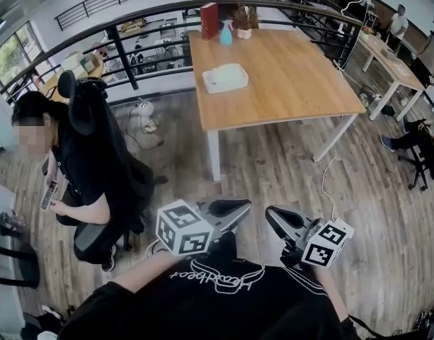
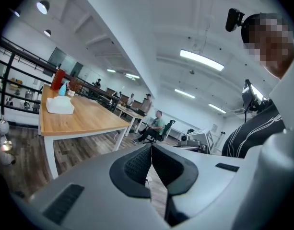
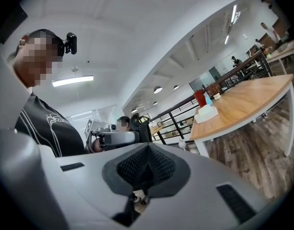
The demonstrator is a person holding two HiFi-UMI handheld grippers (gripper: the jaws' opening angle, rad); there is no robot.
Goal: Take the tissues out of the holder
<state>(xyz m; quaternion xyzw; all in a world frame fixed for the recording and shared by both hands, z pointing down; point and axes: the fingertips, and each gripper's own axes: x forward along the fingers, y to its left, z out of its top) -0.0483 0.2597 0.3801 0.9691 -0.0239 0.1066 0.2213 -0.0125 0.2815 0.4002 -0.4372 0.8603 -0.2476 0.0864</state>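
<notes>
Head view: tissue holder [image 1: 225, 78] on table [image 1: 294, 83], straight ahead and well apart from both grippers. Left gripper [image 1: 234, 209] and right gripper [image 1: 275, 217] closed tight, empty; left more directly in line.

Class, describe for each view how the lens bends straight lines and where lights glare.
Head view: fisheye bows the railing and the table edges. Left gripper view: dark round vignette, ceiling light blown out. Right gripper view: same vignette, ceiling strip glaring.
</notes>
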